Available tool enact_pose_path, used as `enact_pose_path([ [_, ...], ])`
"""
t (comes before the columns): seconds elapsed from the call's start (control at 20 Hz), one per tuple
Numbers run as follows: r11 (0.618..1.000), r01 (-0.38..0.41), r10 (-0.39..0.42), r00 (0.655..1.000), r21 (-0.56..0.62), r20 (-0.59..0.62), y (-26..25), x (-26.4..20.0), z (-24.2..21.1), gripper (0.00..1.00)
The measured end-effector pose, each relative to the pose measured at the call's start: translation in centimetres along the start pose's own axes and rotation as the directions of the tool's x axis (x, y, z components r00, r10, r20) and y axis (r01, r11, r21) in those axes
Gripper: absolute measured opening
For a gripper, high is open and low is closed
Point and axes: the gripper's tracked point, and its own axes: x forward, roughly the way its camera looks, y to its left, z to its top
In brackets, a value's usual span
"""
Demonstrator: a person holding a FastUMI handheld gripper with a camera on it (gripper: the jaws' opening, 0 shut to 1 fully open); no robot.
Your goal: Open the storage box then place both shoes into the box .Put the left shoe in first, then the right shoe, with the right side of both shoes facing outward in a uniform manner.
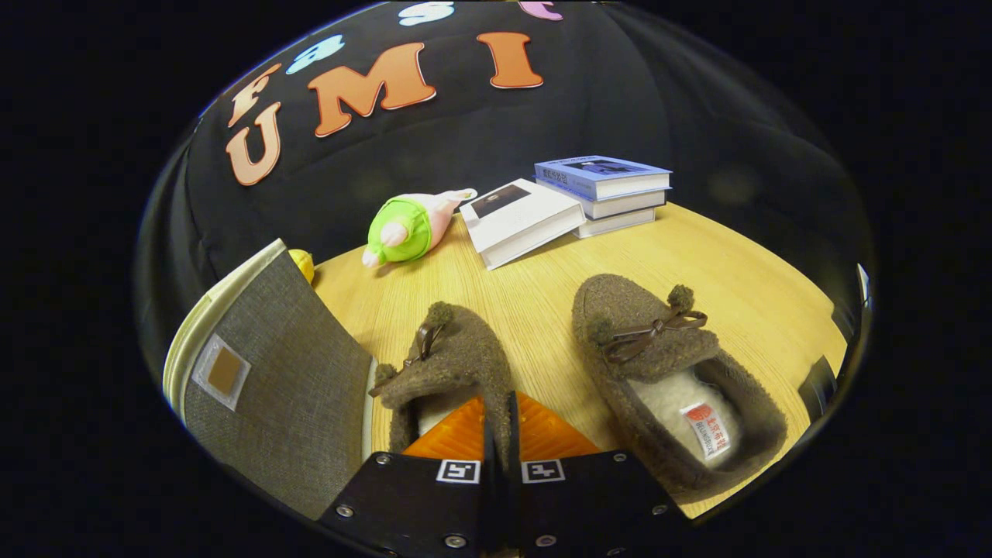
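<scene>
Brown and fuzzy, the left shoe (pixel 453 364) is pinched at its side wall between our gripper (pixel 502 434) fingers, which are clamped nearly together on it above the wooden table (pixel 542 294). Just left of that shoe we see the grey storage box (pixel 287 387), its lid raised; right of it the other shoe (pixel 666 372) lies alone, and beyond it a plush toy (pixel 407 227) and stacked books (pixel 573 201).

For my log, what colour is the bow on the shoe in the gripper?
Dark brown bow, gripper view.
</scene>
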Motion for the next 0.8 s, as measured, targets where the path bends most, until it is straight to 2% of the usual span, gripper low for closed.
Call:
enact_pose_path([
  [0.5, 0.997, -0.043, 0.035, 0.993, 0.07, 0.116, 1.9, -3.7, 5.7, 0.04],
  [0.8, 0.989, -0.09, 0.065, 0.978, 0.121, 0.2, 4.9, -6.7, 10.1, 0.04],
])
